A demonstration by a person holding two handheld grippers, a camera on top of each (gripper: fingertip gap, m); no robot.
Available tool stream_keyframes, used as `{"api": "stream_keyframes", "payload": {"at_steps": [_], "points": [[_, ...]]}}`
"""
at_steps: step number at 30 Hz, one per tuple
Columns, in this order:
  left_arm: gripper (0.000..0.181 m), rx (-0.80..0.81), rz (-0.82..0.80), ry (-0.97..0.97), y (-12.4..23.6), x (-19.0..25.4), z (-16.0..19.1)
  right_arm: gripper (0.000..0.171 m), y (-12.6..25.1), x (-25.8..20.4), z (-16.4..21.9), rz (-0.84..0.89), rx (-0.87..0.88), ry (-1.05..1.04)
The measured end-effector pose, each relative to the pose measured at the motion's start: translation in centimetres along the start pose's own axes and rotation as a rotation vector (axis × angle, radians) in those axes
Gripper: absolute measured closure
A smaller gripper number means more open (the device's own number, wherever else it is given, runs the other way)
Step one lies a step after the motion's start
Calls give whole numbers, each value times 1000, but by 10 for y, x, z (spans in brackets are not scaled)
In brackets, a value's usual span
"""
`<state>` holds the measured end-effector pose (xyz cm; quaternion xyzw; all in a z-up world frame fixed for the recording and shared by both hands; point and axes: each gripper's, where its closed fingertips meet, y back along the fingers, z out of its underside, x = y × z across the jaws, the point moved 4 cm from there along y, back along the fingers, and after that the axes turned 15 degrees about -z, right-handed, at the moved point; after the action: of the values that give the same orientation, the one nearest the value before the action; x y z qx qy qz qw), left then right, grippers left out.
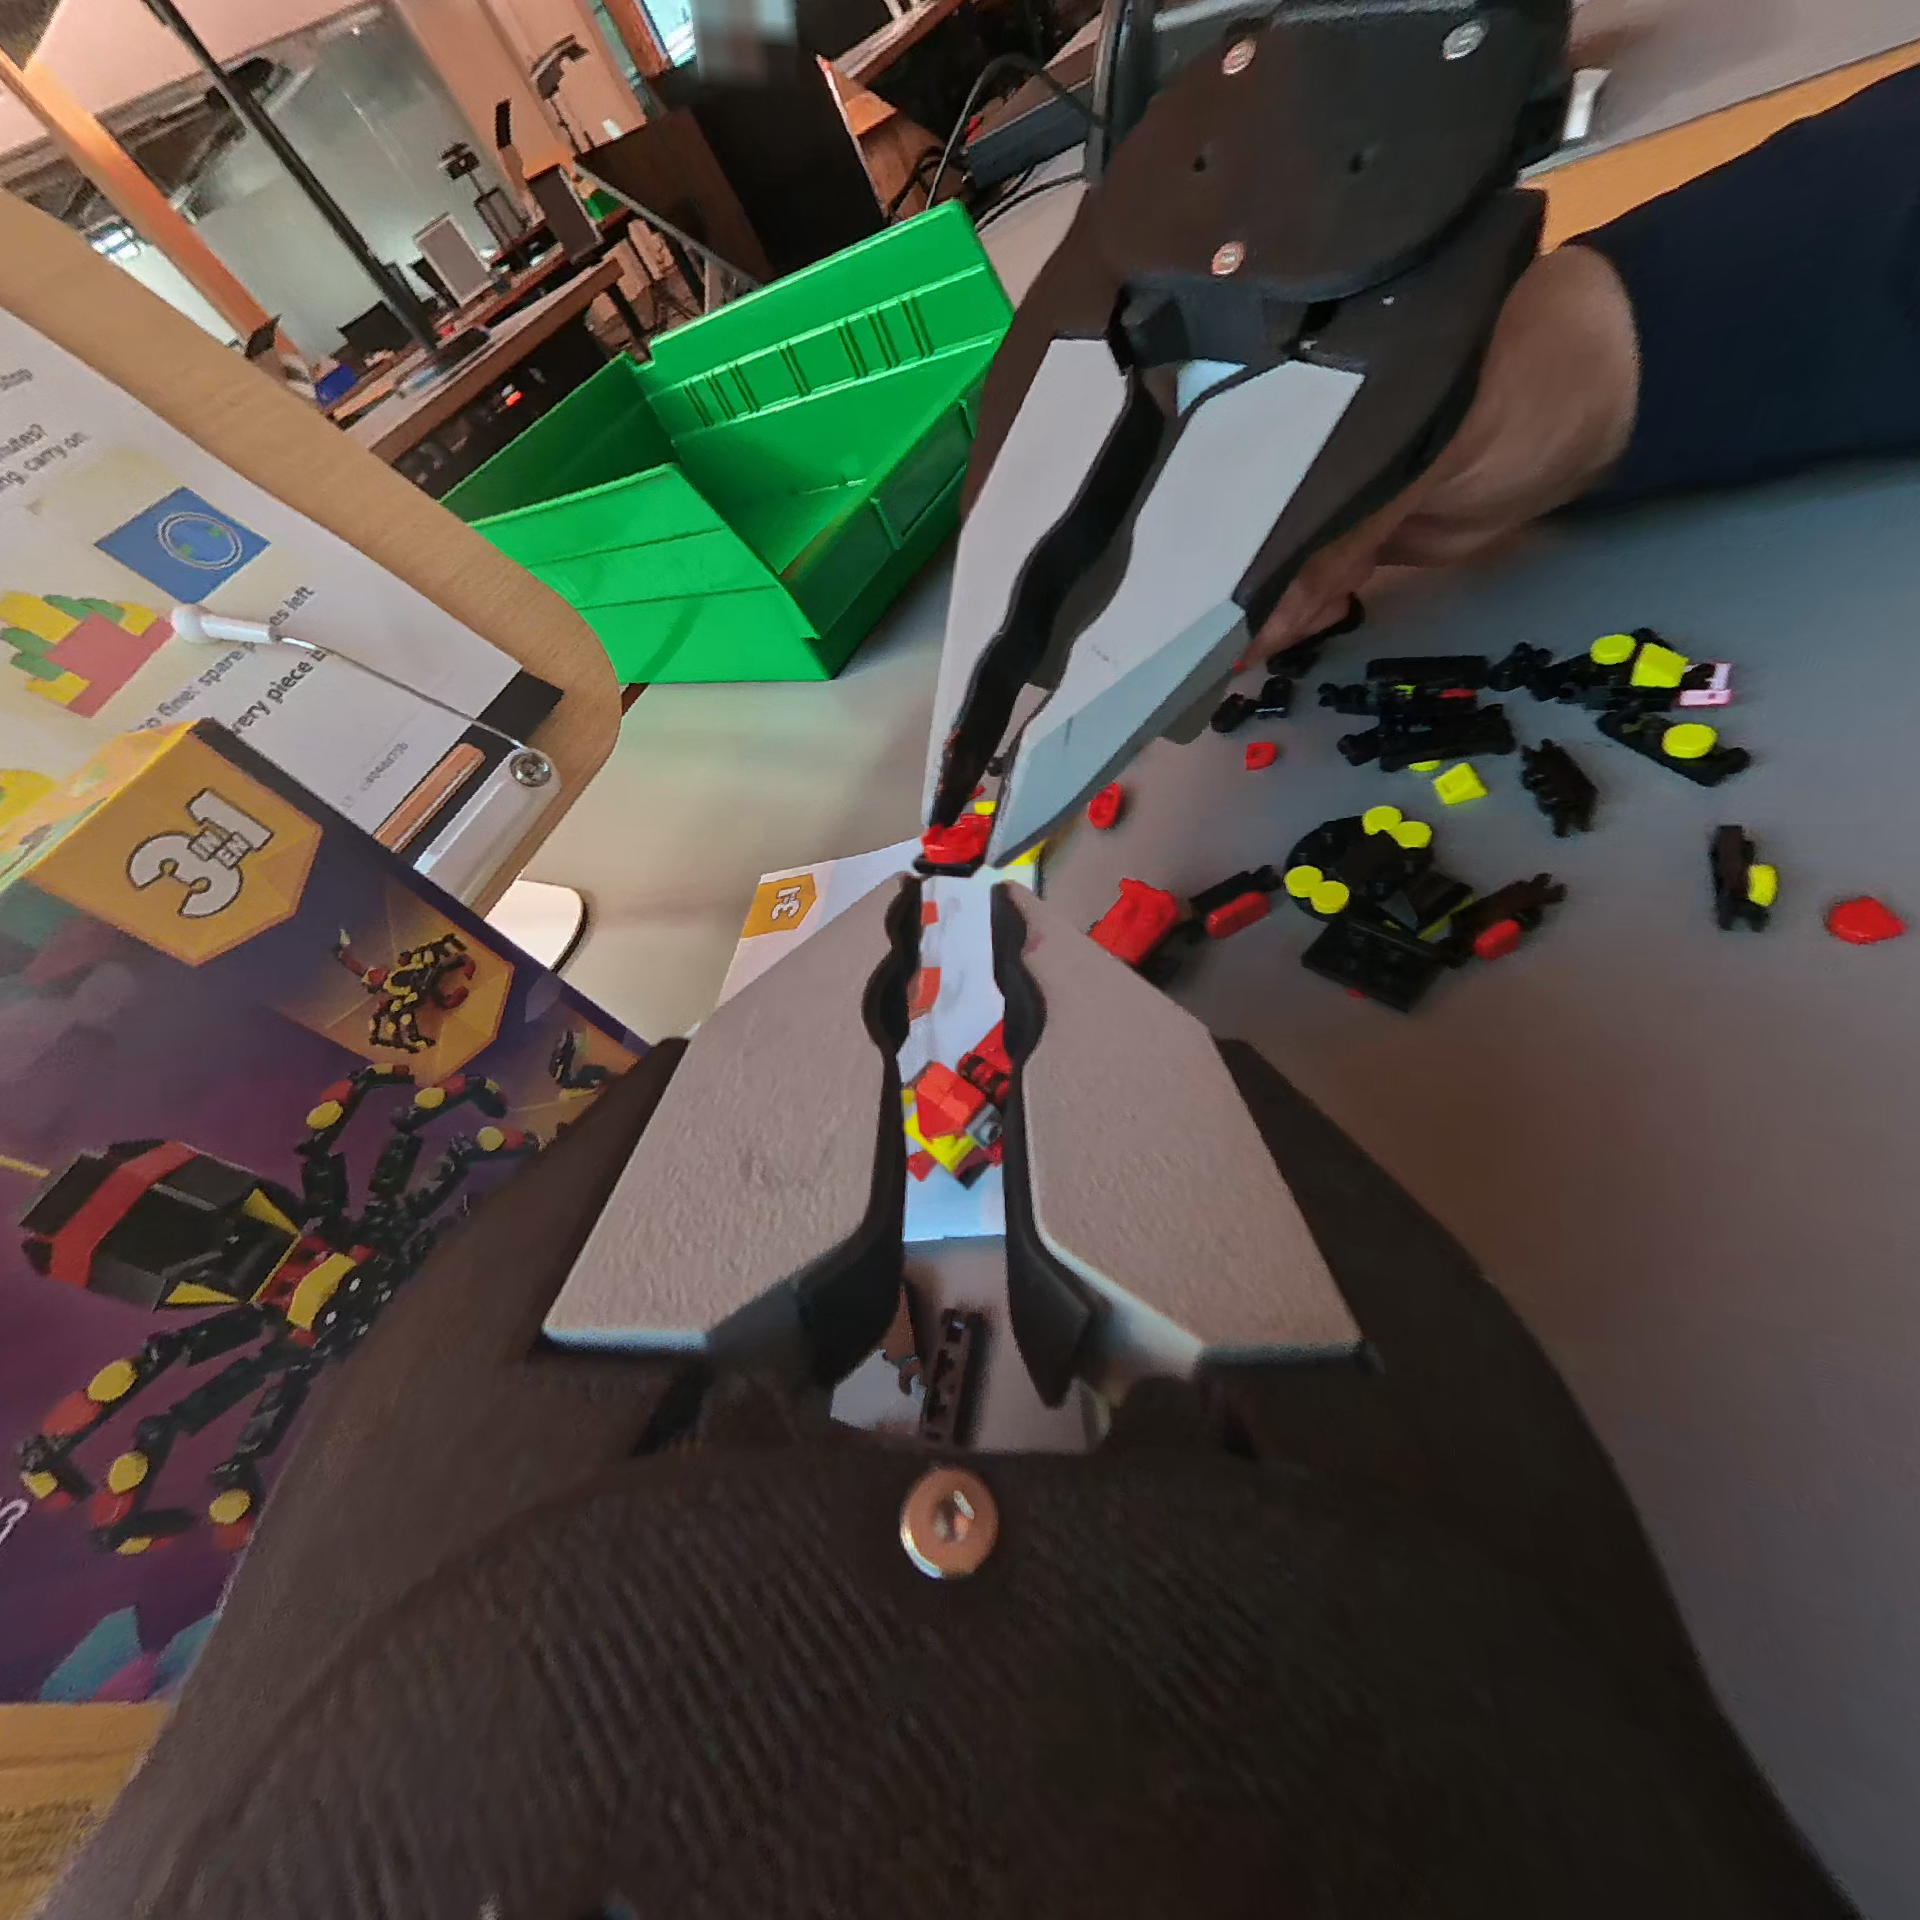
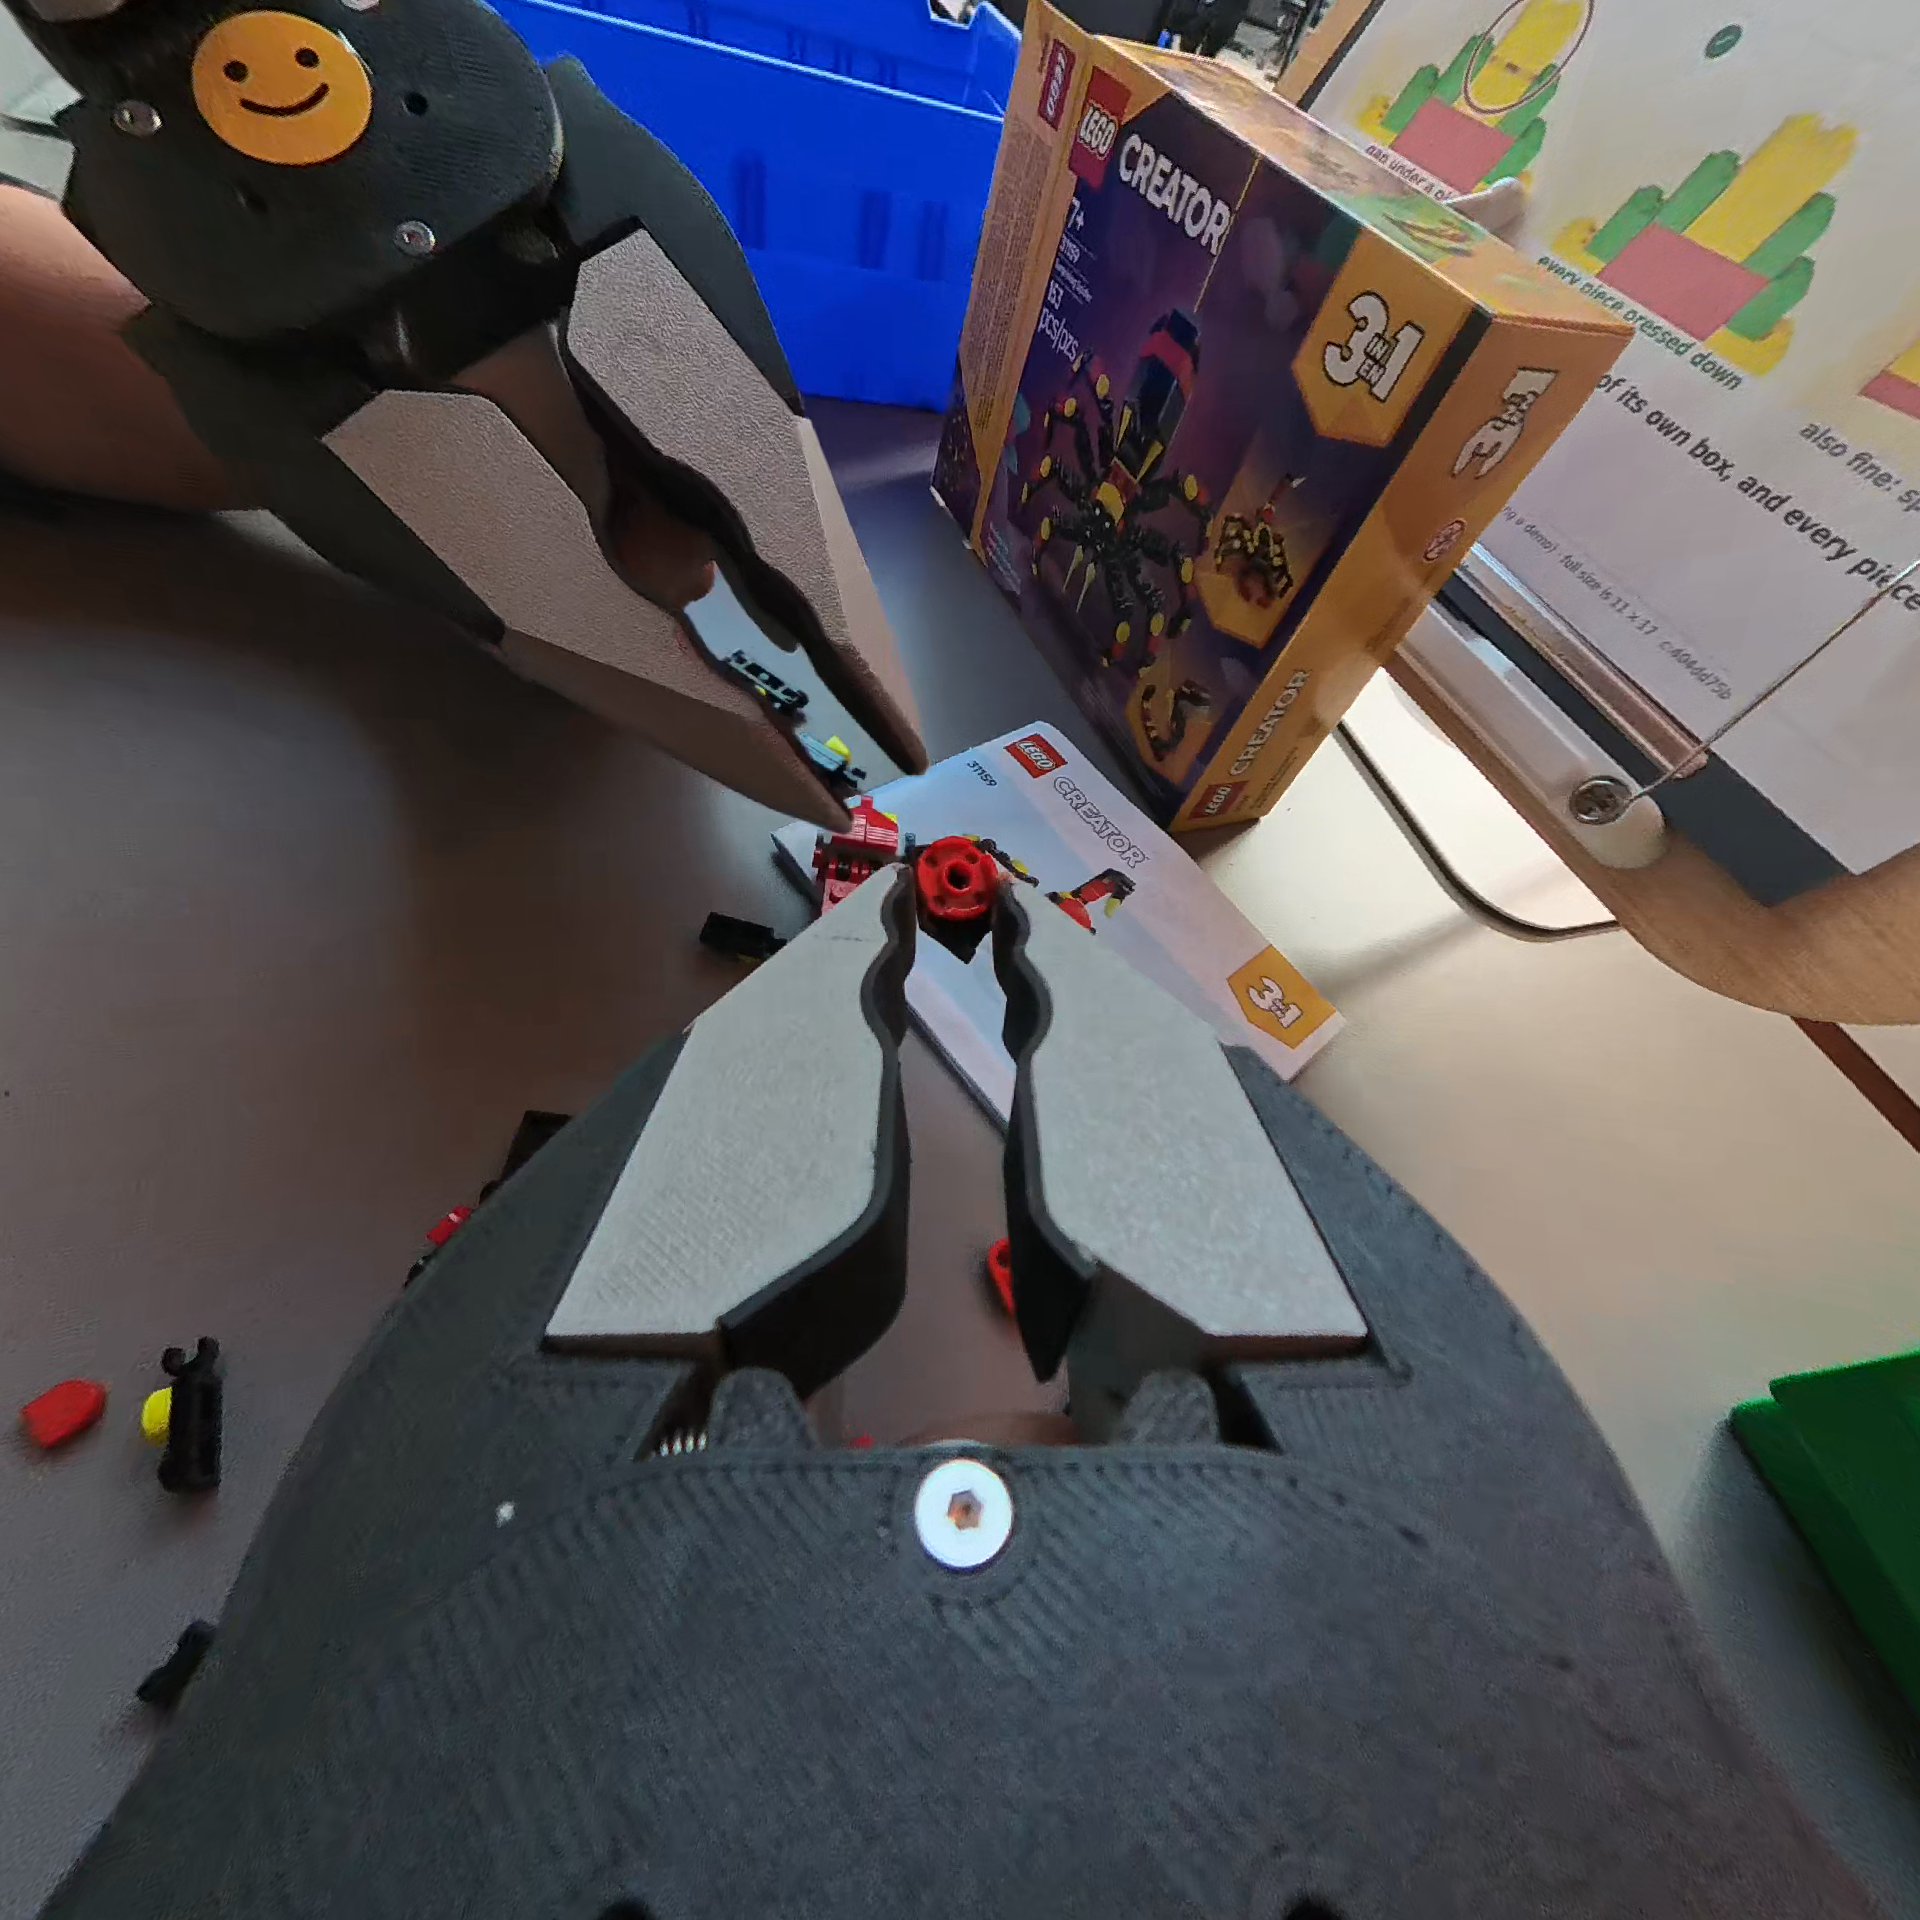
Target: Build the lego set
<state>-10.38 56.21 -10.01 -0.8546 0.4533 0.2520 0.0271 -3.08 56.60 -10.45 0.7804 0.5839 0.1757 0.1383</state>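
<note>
My right gripper (image 2: 951, 888) is shut on a small round red piece (image 2: 951, 875) with a black part under it, held just above the instruction booklet (image 2: 1143, 914). My left gripper (image 1: 953, 883) has its jaws nearly together, its tips pinching a small red studded piece (image 2: 873, 826) right beside the round one. In the left wrist view the right gripper (image 1: 971, 831) comes down from above, and the red-and-black pieces (image 1: 956, 844) meet tip to tip with mine. In the right wrist view the left gripper (image 2: 883, 795) reaches in from the upper left.
Loose black, red and yellow pieces (image 1: 1455, 810) lie scattered on the grey table, a few at the left in the right wrist view (image 2: 187, 1413). The set's box (image 2: 1226, 436) stands behind the booklet. A green bin (image 1: 748, 499), a blue bin (image 2: 831, 187) and a wooden sheet stand (image 2: 1714, 416) ring the area. Both grippers' tips are close together, under 4 cm apart.
</note>
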Motion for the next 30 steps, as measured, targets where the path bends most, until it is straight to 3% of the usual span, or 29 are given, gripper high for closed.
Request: {"api": "stream_keyframes", "payload": {"at_steps": [6, 10, 24, 30], "points": [[167, -9, 1, 73, 0, -8, 0, 159, -3, -8, -7, -38, 43, 23], [167, 7, 19, 109, 1, -10, -1, 160, 4, -1, -14, 34, 123, 42], [161, 46, 57, 73, 6, -3, -4, 158, 10, -14, -33, -6, 338, 70], [163, 181, -33, 35, 9, 4, -21, 159, 8, -17, -43, 65, 405, -11]]}}
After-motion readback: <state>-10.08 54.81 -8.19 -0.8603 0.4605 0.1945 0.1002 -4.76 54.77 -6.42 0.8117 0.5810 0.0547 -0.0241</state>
